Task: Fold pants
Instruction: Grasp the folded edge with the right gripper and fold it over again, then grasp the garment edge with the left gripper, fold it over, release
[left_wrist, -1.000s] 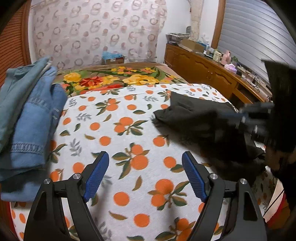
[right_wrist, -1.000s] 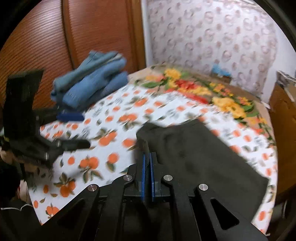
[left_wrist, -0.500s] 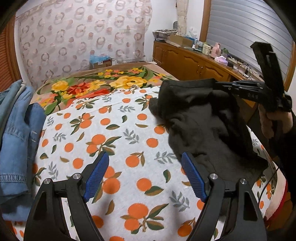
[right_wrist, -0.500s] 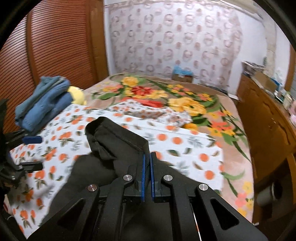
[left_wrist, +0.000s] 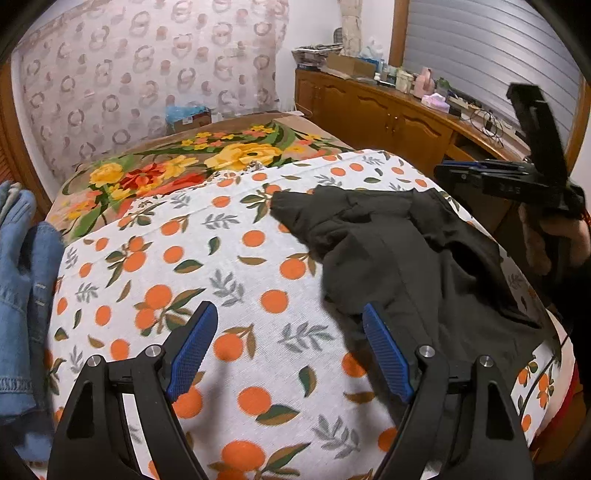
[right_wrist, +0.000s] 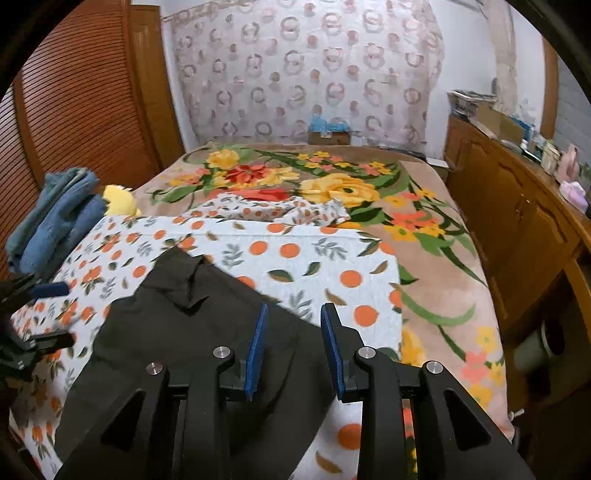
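Nearest the right wrist camera, the right tool (right_wrist: 291, 347) has just been opening; its blue pads stand a little apart above the dark pants (right_wrist: 192, 332) and nothing is pinched between them. Across the bed, the left tool (left_wrist: 284, 354) gapes wide and empty over the orange-print sheet (left_wrist: 229, 258), its right pad just at the near edge of the garment. The pants lie in a rumpled heap on the right part of that sheet, one cuffed leg end (left_wrist: 291, 206) reaching toward the middle of the bed and a flap turned over on top. They look soft, limp and light, so they should drape and crease wherever they are lifted; a pinch at a hem or at the waistband edge would likely hold better than one in the loose middle. Off to the left, folded blue jeans (left_wrist: 22, 266) sit well apart from the work. Beyond the sheet lies a floral blanket (right_wrist: 332, 184), then a wooden cabinet (right_wrist: 517, 206) crowded with small items. Nothing blocks the pants.
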